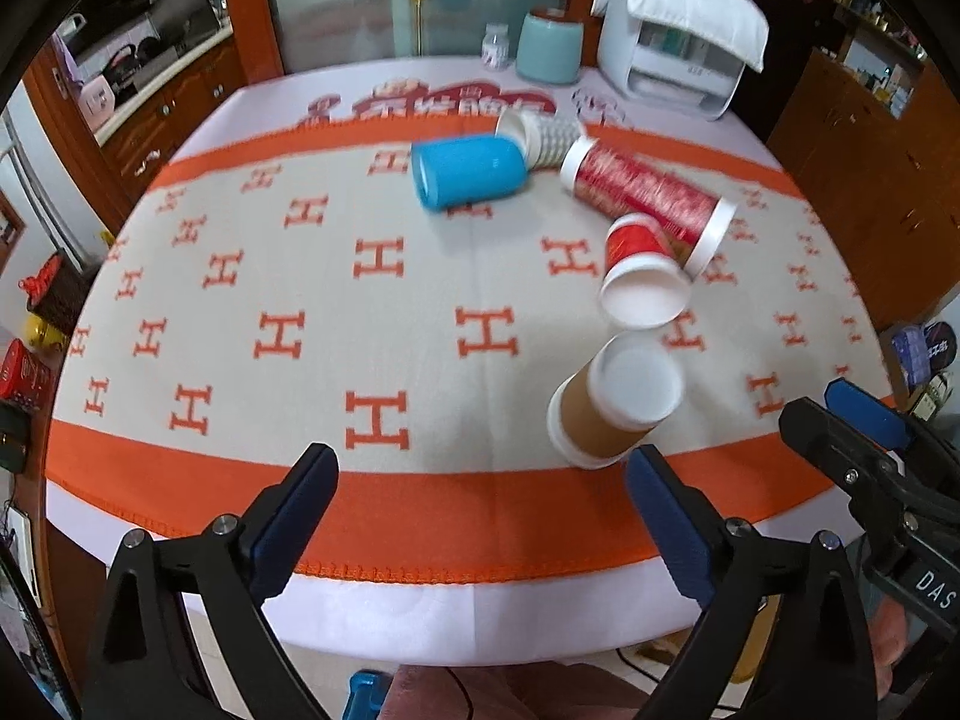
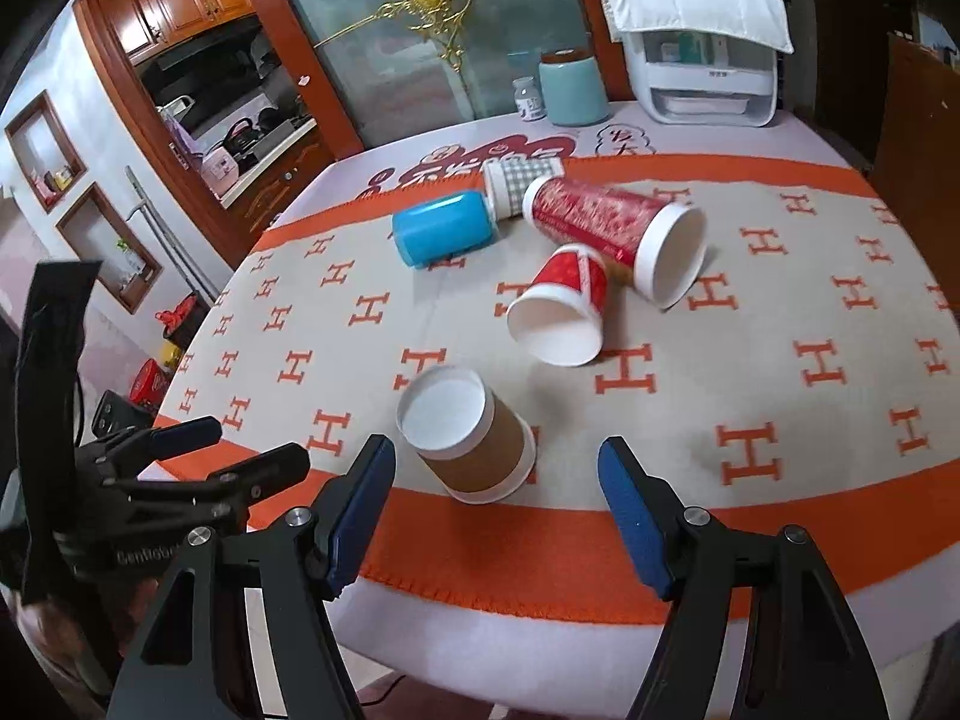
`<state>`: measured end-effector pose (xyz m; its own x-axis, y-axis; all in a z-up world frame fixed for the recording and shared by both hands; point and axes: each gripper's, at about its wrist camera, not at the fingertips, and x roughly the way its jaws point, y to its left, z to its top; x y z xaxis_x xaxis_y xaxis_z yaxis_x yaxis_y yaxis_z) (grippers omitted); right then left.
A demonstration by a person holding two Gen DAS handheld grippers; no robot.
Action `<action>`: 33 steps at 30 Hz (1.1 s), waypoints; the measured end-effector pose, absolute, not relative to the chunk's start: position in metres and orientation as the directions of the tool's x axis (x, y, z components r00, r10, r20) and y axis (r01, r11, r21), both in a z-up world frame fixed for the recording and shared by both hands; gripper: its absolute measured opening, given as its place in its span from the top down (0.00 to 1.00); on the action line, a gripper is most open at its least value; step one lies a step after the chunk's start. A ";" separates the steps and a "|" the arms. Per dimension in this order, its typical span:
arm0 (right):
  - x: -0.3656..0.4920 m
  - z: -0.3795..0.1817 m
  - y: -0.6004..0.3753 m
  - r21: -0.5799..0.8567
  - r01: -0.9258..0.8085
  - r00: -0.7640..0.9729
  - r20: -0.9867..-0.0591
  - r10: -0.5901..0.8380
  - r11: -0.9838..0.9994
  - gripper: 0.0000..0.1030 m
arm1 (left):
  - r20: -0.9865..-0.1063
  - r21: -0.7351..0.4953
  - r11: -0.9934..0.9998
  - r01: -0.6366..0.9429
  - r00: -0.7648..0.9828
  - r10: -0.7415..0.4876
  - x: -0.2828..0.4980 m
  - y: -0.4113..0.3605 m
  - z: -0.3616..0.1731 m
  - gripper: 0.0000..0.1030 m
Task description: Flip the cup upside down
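A brown paper cup [image 1: 606, 414] [image 2: 474, 444] stands upside down near the table's front edge, white base up. A small red cup [image 1: 639, 276] [image 2: 564, 312], a tall red cup [image 1: 648, 195] [image 2: 612, 228], a blue cup [image 1: 468, 171] [image 2: 444, 228] and a checked cup [image 1: 540, 135] [image 2: 516, 183] lie on their sides further back. My left gripper [image 1: 480, 480] is open and empty, left of the brown cup; it also shows in the right wrist view [image 2: 240, 447]. My right gripper [image 2: 495, 474] is open and empty, just in front of the brown cup; it also shows in the left wrist view [image 1: 840, 405].
The table [image 1: 300, 300] wears an orange-bordered cloth with H marks. At its far edge stand a teal canister [image 1: 549, 48], a small white jar [image 1: 495, 45] and a white appliance [image 1: 678, 60] under a cloth. Wooden cabinets flank the table.
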<state>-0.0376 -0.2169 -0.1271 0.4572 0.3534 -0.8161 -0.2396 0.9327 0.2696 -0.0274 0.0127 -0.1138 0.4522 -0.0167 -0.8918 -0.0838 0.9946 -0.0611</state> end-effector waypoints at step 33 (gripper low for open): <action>-0.089 0.047 -0.236 0.192 -0.175 0.593 -0.762 0.259 0.966 0.16 | -0.741 0.025 0.990 -0.138 0.662 0.111 -0.076 -0.005 0.011 0.01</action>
